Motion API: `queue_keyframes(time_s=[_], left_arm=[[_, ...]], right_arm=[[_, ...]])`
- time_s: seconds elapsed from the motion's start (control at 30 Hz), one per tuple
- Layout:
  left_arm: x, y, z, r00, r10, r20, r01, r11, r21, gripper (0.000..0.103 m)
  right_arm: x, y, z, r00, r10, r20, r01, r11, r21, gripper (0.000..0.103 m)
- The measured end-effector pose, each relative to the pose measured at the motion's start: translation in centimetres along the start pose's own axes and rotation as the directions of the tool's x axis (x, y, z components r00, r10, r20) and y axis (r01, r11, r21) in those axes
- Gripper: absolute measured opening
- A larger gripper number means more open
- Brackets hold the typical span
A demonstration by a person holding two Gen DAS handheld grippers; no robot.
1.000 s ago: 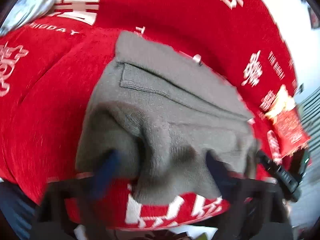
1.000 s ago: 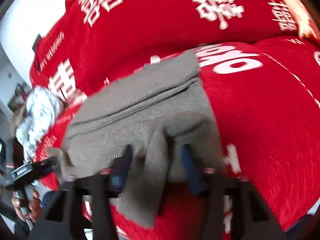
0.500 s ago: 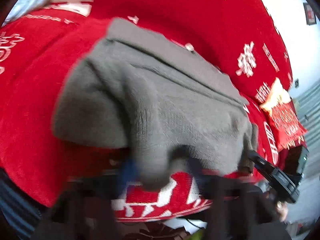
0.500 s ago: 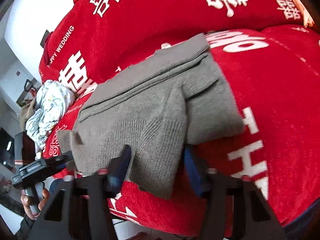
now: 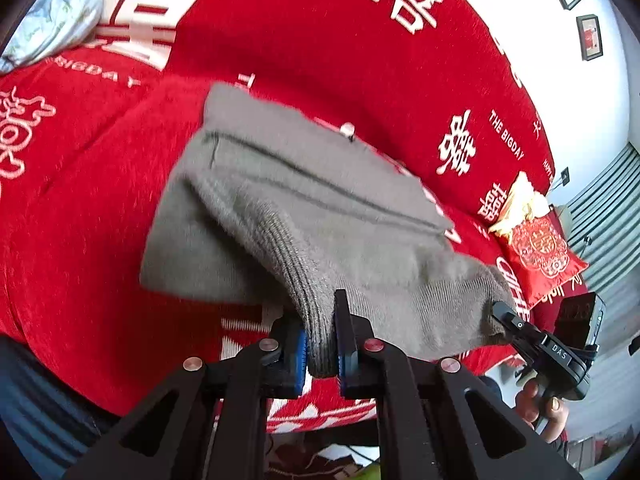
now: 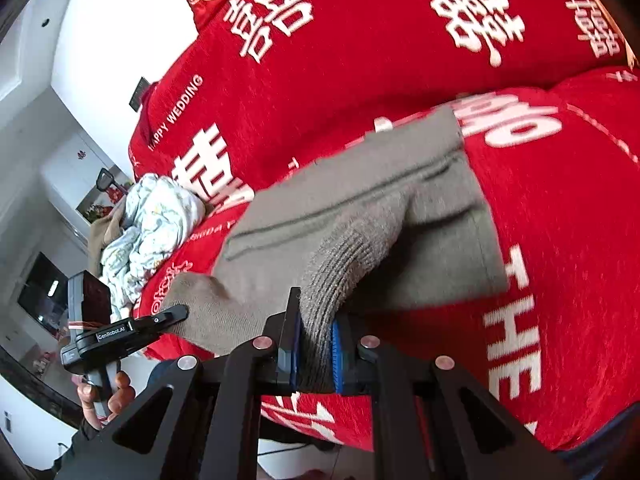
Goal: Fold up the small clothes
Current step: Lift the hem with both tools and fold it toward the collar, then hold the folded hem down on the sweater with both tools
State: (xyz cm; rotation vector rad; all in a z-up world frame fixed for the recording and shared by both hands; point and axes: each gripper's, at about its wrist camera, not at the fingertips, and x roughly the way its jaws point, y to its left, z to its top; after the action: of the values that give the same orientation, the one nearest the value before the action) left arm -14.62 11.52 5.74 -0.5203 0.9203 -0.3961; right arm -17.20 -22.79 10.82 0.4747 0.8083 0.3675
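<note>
Two claws each pinch a ribbed cuff of one grey knitted sweater [image 5: 320, 208].
Left claw [image 5: 321, 346] and right claw [image 6: 315, 354] clench cuffs at 6 o'clock; sweater body lies on red bedspread [image 5: 300, 32].

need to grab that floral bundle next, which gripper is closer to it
Left. The floral bundle lies on the sofa's far left end, beyond the left gripper. The right gripper is across the grey knit garment, farther away.

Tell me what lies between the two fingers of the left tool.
The ribbed edge of the grey knit garment, pinched by the left tool; the left wrist view shows it.
</note>
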Motion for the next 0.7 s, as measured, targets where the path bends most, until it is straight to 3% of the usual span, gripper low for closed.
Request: queue_keyframes(time_s=[0.33,0.5,0.7], left_arm=[[-2.7,-1.5,4.1,0.984,0.007,0.176,-0.005,1.000,-0.008,0.012],[-2.3,-2.7,6.0,0.977,0.014,0.211,-0.014,1.000,-0.001,0.012],[-1.1,-3.6,8.8,0.972,0.034,0.232,-0.033,0.999,-0.008,0.012]], right_arm=[[-1.8,0.7,3.5,0.995,-0.013,0.096,0.011,1.000,0.014,0.013],[-1.7,0.9,5.7,0.987,-0.036,0.154,0.032,0.999,0.033,0.013],[-0.4,1.0,8.5,0.985,-0.052,0.167,0.045,0.998,0.047,0.013]])
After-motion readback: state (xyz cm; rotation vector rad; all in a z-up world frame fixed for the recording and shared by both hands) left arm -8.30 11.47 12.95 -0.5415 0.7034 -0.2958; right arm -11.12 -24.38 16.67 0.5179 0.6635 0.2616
